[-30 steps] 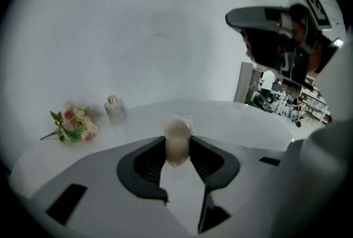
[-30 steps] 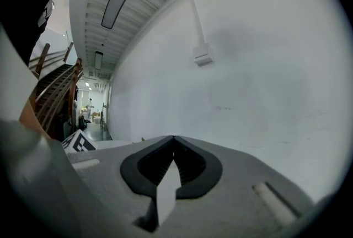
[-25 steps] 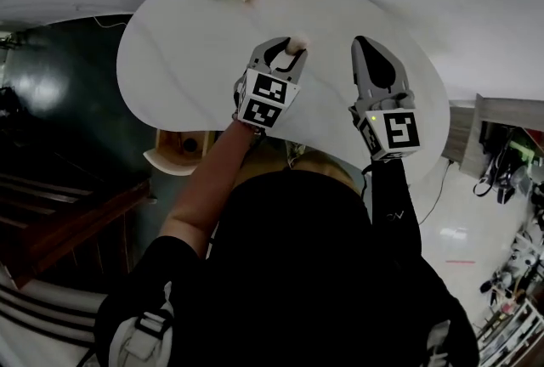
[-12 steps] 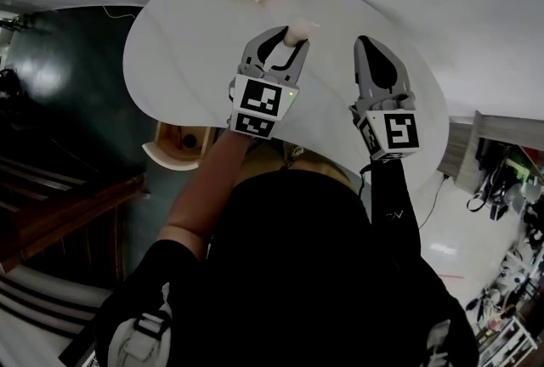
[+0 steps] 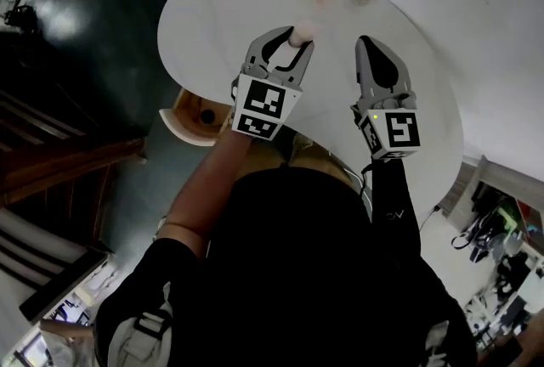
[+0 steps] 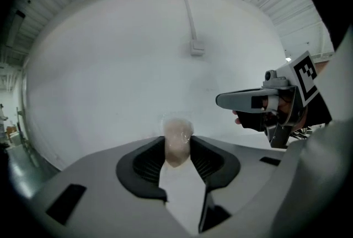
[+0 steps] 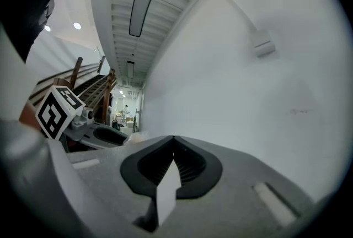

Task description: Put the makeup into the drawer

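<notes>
My left claw [image 5: 287, 41] grips the pale makeup [image 6: 177, 142] above the white desk [image 5: 212, 25]. My right claw [image 7: 174, 143] is closed on nothing.

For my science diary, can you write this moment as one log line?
left gripper: shut on small pale pink makeup piece | right gripper: shut, empty | both over white oval table

1. Head view: heavy fisheye bending; white oval desk [image 5: 212, 25] bright and evenly lit, dark glossy floor [image 5: 93, 85] dim with one glare patch far left.
2. Left gripper view: pale pink translucent makeup piece [image 6: 177, 146] looks soft, blurred.
3. Both gripper views: black vignetted corners.
</notes>
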Available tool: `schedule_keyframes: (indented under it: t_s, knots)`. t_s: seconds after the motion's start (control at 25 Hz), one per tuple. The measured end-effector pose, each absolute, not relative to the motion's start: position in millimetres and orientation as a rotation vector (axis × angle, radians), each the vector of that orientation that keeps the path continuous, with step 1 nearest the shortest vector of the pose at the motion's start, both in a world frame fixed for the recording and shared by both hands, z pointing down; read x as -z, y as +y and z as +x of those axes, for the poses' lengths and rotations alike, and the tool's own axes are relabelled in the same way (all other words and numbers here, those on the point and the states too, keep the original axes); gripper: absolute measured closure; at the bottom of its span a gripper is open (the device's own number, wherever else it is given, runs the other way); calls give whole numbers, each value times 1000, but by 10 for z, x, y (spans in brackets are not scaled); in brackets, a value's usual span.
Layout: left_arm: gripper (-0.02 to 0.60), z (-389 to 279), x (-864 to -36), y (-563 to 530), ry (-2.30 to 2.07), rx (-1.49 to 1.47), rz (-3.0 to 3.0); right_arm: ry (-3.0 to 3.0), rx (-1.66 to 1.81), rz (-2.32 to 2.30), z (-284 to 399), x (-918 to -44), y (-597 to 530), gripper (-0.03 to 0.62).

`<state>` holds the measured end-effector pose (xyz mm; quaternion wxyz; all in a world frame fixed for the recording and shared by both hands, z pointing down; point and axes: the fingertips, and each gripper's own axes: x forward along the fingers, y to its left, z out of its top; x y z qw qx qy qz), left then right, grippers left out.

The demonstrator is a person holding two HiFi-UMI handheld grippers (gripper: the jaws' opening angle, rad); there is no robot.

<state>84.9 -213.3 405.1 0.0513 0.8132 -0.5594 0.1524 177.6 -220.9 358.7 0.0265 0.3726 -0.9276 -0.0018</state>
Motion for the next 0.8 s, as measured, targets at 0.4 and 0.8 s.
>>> schedule_keyframes:
  t_s: [0.4,0.8]
  knots:
    - [442,-782,-3943,-1537,-1984,-436,2218,-3024,34,730,-4,-3433,-1917,592]
    - [440,-1861,-4037,-681,-2134,-471,2034,-3074,45,396,-1323,-3451,-1213,592]
